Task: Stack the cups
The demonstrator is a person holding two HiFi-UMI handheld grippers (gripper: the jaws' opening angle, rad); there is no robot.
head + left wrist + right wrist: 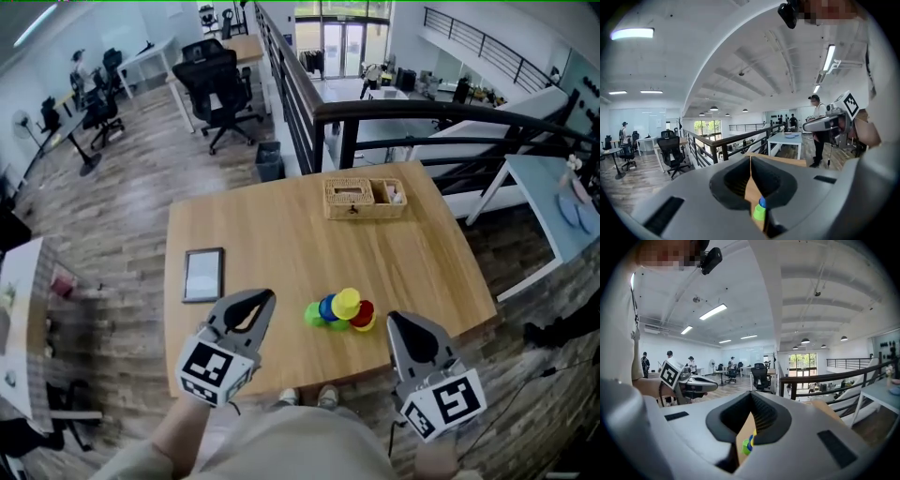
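Note:
A cluster of small cups lies near the front edge of the wooden table [281, 234]: a green cup [313, 315], a blue cup [328, 307], a yellow cup [346, 302] and a red cup [363, 313], all touching. My left gripper [265, 296] hovers to their left, shut and empty. To their right my right gripper [394, 319] is also shut with nothing in it. In the left gripper view the closed jaws [751, 161] leave a slit showing the green cup [759, 212]. In the right gripper view the shut jaws [752, 399] frame the green cup [747, 447].
A wicker basket [364, 198] stands at the table's far side. A dark tablet [202, 274] lies flat at the left. A black railing [450, 117] runs behind the table, with office chairs [220, 89] further back.

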